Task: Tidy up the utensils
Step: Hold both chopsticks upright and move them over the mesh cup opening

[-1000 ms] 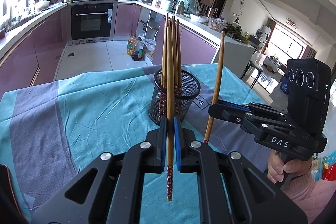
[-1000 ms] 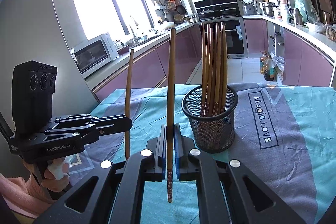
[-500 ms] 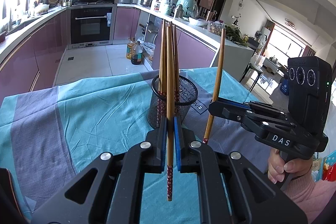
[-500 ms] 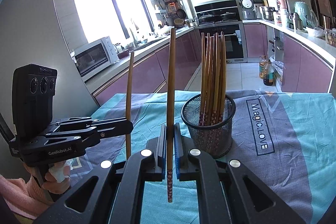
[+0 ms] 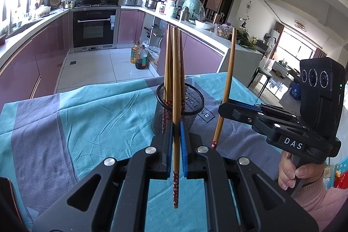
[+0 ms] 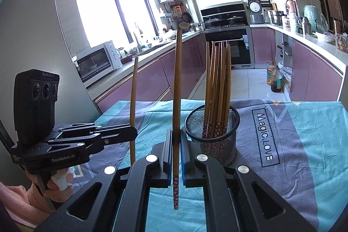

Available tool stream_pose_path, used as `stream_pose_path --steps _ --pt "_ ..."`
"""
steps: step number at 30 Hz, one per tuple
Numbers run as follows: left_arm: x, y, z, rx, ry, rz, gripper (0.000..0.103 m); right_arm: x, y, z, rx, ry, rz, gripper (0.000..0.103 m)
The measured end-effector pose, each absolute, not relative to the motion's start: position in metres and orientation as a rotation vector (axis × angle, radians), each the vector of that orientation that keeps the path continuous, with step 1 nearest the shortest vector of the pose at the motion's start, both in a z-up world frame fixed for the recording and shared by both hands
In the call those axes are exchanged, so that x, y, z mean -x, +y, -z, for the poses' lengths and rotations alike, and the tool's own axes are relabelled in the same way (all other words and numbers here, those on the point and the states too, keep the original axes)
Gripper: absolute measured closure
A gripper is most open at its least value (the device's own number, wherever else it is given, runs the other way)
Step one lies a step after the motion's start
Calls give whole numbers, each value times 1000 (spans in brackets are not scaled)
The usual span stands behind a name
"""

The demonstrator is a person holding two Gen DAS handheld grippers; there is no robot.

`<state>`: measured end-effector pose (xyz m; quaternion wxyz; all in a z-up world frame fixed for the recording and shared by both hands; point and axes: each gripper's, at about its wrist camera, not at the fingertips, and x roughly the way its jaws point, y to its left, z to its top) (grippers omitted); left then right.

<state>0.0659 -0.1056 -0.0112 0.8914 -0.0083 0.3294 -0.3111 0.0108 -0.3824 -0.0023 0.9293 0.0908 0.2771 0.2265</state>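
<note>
A bright kitchen: mauve cabinets (image 6: 313,71) line both sides, a built-in oven (image 5: 94,29) sits at twelve o'clock, a large window (image 6: 113,12) glares at ten o'clock above a white microwave (image 6: 95,62). Pale floor tiles (image 5: 95,69) gleam; a living room (image 5: 287,53) opens at two o'clock.

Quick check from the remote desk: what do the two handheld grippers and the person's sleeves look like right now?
Both are matte black plastic pistol-grip tools. The left gripper carries white "GenRobot.AI" lettering; the right gripper reads "DAS". Each has blue pads inside its fingers, silver pivot screws, and a black camera box with three round lenses on top. The sleeves are fuzzy pink knit. No cables show.
</note>
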Motion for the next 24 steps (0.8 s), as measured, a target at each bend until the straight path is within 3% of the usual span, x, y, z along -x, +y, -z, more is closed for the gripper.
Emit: stream_pose_path --steps 24 --pt "-71 -111 3 17 664 650 95 -14 -386 -3 -178 556 -456 97"
